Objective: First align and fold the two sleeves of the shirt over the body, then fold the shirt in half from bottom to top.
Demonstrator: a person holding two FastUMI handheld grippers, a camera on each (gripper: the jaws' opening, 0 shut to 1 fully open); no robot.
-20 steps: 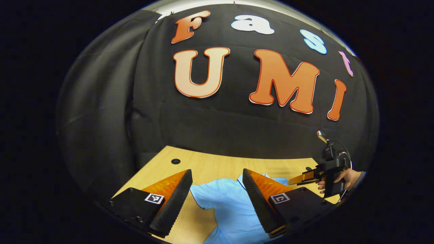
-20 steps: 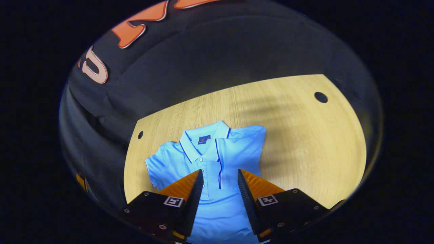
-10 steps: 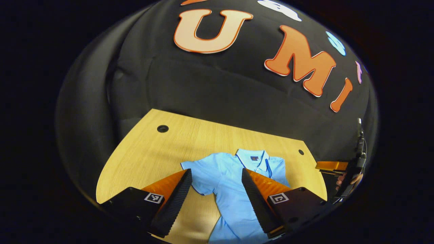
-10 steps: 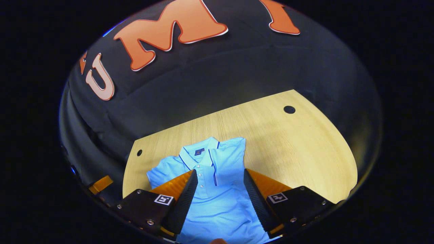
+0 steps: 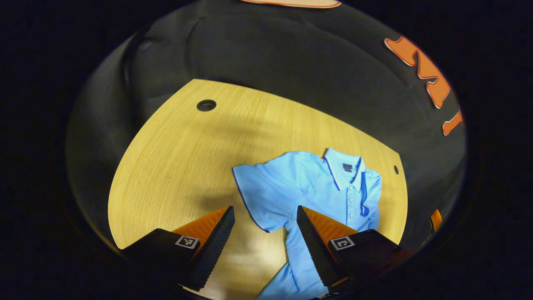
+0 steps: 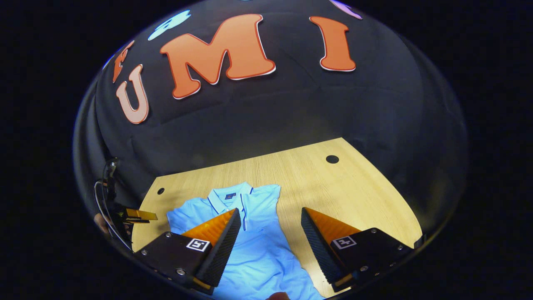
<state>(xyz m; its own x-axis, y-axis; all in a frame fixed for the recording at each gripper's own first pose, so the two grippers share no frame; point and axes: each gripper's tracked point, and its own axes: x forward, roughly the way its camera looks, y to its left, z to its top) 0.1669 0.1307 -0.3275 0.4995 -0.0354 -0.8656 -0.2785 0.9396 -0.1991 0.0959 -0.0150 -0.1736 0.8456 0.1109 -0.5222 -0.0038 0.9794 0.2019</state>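
A light blue polo shirt [image 5: 308, 187] lies face up on the wooden table [image 5: 175, 166], collar [image 5: 345, 166] toward the far edge. One sleeve [image 5: 258, 196] is spread flat to the side. The other sleeve is folded over the body, its dark-trimmed hem [image 5: 364, 198] lying beside the button placket. My left gripper [image 5: 264, 216] hovers open above the spread sleeve's hem. My right gripper [image 6: 270, 216] is open above the shirt's [image 6: 254, 250] body, holding nothing. The left gripper [image 6: 139, 214] also shows off the table's left side in the right gripper view, held by a hand [image 6: 102, 223].
The table has round cable holes near its far corners [image 5: 206, 105] [image 5: 395, 169] [image 6: 332, 158]. Bare wood [image 6: 354, 200] stretches to the shirt's right, and more bare wood [image 5: 166, 175] lies beside the spread sleeve. The black cloth wall [image 6: 270, 116] rises behind the table.
The left gripper has tipped down and come in over the spread sleeve. The right gripper has drawn back and tilted up, so less of the shirt lies between its fingers.
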